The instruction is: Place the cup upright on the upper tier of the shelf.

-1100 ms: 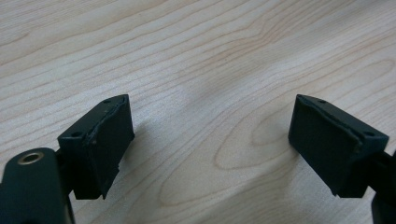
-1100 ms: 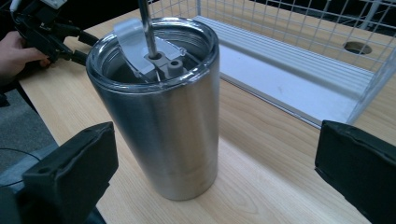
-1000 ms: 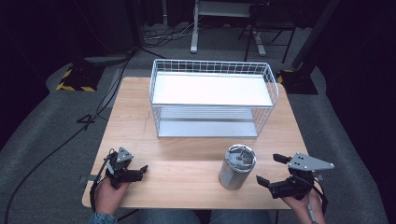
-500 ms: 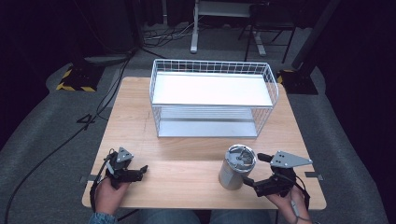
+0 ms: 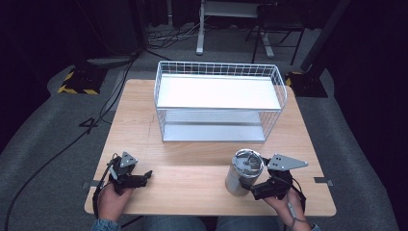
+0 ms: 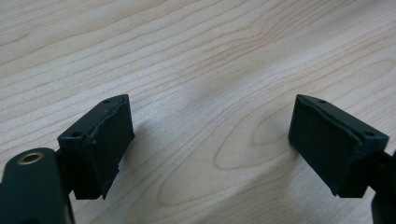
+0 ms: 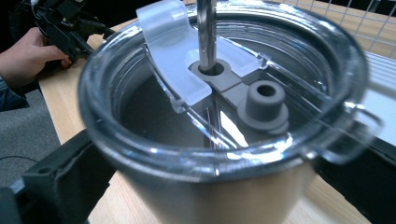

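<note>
The tumbler point(image 5: 244, 172) stands upright on the table point(image 5: 192, 159) in front of the wire rack point(image 5: 219, 98). No readable writing shows on it. The right gripper point(image 5: 256, 188) has its fingers around the tumbler, one each side. The left gripper point(image 5: 139, 177), well apart from the tumbler, rests with fingers point(image 6: 100, 140) spread over bare wood.

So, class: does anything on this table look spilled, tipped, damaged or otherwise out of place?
Nothing stands out. The steel tumbler with clear lid stands upright between the right gripper's jaws, and the white wire basket sits squarely on the wooden table.
</note>
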A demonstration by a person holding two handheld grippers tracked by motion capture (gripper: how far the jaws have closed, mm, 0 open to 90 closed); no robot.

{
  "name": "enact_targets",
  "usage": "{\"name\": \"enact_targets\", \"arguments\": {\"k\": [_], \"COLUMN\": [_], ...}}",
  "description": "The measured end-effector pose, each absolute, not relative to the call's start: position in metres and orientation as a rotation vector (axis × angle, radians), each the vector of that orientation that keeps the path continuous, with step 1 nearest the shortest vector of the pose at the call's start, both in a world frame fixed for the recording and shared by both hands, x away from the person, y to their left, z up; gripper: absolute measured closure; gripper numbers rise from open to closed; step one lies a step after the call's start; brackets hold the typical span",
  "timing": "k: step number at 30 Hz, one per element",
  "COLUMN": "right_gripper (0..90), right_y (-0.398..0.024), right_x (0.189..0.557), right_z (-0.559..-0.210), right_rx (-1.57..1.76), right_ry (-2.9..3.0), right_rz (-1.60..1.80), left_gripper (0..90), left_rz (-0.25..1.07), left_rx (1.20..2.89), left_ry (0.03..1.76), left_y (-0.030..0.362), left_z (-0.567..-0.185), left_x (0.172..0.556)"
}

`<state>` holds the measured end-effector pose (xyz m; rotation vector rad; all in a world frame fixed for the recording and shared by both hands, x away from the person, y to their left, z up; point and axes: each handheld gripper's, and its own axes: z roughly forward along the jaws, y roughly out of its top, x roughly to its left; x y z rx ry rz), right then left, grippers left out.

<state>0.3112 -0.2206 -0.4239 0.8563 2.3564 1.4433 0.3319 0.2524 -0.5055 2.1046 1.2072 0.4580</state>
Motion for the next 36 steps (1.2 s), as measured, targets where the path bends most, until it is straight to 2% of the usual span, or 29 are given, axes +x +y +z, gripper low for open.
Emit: {"name": "enact_targets", "arguments": {"k": [15,36], "right_gripper": [0.6,3.3], "right_y": [-0.209,-0.206], "right_x": [0.319,0.315], "right_z": [-0.439,-0.431], "right_rx": [0.847,0.799], "right_ry": [2.36,2.364], "right_rz": [1.431,1.352], "left_gripper": [14.6,14.6], "left_rz": [0.458,0.458], "left_rx": [2.105,2.105], "left_ry": [1.207,1.207], "left_y": [0.252,0.252], "left_z": [-0.506,-0.505], "left_x": [0.332,0.332]}}
